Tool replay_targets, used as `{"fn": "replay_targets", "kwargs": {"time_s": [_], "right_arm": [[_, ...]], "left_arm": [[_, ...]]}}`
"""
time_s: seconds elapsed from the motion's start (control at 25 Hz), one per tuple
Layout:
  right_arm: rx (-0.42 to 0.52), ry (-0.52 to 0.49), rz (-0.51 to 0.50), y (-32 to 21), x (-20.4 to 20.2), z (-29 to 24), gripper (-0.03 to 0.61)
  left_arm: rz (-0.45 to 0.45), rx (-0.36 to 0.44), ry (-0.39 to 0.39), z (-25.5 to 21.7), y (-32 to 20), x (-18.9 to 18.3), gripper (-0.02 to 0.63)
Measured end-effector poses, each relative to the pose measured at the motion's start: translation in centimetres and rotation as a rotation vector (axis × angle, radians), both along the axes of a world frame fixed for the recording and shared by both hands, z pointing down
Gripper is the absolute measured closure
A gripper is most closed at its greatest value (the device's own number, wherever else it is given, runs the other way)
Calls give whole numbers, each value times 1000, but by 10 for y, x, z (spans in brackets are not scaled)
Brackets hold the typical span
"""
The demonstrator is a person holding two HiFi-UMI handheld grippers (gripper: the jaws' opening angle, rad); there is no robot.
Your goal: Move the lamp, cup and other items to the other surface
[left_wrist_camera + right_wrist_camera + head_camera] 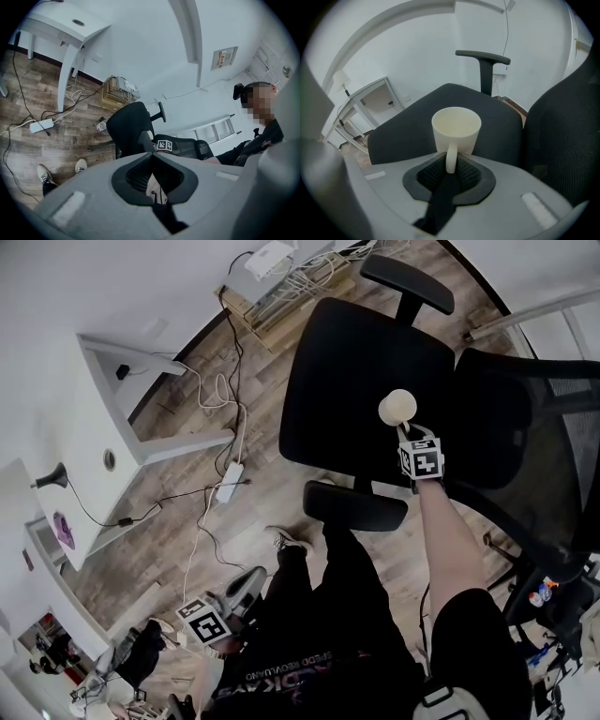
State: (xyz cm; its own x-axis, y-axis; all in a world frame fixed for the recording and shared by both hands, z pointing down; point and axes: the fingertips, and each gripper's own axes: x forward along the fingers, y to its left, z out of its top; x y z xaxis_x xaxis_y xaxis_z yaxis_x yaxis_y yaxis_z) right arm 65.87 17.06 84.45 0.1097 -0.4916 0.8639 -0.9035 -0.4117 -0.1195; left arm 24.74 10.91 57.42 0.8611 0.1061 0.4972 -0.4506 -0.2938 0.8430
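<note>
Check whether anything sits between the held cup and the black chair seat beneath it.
Nothing visible does. The right gripper grips the cup by its handle above the black chair seat, and the seat under the cup shows no objects in the head view or the right gripper view.

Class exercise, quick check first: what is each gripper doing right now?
Left gripper: jaws nearly together; whether it grips anything cannot be told.
Right gripper: shut on the handle of the cream mug.
</note>
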Motion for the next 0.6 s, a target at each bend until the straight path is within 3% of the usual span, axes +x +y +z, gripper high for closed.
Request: {"fn": "replay_targets", "kwargs": {"time_s": [0.36,0.48,0.6], "right_arm": [[-29,-39,3,5,-6,15,515],[-47,-62,-17,12,-11,22,453],[-54,-65,-23,18,-11,21,449]], "left_arm": [[8,6,-24,0,2,-5,617],[16,18,-25,1,2,-7,617],[14,26,-6,0,0,-9,615]]}}
